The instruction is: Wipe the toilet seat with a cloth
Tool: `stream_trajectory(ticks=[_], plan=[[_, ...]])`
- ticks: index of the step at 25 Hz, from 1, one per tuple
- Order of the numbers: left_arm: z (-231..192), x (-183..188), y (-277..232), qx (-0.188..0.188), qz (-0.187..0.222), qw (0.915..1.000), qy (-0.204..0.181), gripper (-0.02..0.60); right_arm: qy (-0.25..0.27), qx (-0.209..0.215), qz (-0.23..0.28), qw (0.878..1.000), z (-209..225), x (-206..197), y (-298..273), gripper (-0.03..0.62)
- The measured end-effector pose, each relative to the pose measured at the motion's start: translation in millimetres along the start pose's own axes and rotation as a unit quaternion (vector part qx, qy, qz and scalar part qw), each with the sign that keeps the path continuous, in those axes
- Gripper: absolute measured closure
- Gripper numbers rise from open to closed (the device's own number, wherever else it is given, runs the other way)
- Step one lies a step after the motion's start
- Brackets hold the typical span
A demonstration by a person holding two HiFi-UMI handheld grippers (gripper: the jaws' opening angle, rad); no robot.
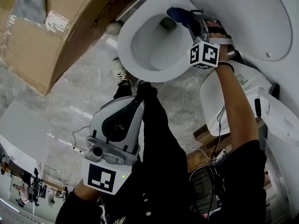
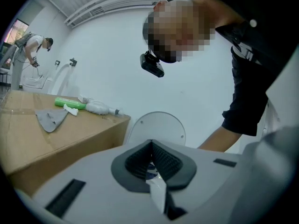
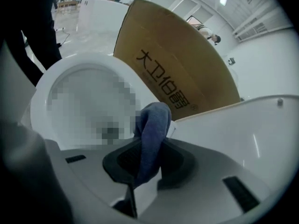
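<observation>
The white toilet seat [image 1: 127, 55] rings the open bowl at the top of the head view, with its lid [image 1: 261, 17] raised to the right. My right gripper [image 1: 187, 20] reaches over the far rim of the bowl, shut on a folded blue cloth [image 1: 176, 14]. In the right gripper view the cloth [image 3: 154, 120] sticks up out of the jaws above the seat [image 3: 46, 83]. My left gripper [image 1: 138, 99] hangs low by the person's legs, away from the toilet. Its jaws [image 2: 152, 143] are shut with nothing in them, pointing toward the lid [image 2: 156, 127].
A large cardboard box [image 1: 70, 27] stands right beside the toilet on the left. On top of it lie a green bottle [image 2: 70, 103] and a grey cloth [image 2: 51, 119]. Another white fixture [image 1: 233, 97] sits to the right. Cables [image 1: 77, 139] trail on the marble floor.
</observation>
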State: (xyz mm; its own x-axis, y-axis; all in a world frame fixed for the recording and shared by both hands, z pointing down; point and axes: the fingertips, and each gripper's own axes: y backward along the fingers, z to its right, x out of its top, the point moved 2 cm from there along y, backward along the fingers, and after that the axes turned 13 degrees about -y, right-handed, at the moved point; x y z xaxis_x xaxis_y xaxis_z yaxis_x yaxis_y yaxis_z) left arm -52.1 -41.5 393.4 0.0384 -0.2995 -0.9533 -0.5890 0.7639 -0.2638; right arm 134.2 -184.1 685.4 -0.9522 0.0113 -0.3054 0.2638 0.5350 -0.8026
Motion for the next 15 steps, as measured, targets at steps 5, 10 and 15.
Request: stream_trajectory(ticks=[5,10,15], plan=[[0.0,-3.8,0.0,-0.004,-0.001,1.0,0.002,0.571,0.047,-0.001,-0.06,0.997,-5.8,-23.0,-20.6,0.522],[2.0,-5.4,-0.7,-0.008,-0.002,1.0,0.004,0.571,0.07,0.009,-0.113,0.991,-14.3,-41.3,-34.2,0.522],[2.8,-4.7,-0.7,-0.01,-0.004,0.9999,0.002,0.571,0.086,0.005,-0.141,0.986,-18.4,-48.7,-41.7,0.522]])
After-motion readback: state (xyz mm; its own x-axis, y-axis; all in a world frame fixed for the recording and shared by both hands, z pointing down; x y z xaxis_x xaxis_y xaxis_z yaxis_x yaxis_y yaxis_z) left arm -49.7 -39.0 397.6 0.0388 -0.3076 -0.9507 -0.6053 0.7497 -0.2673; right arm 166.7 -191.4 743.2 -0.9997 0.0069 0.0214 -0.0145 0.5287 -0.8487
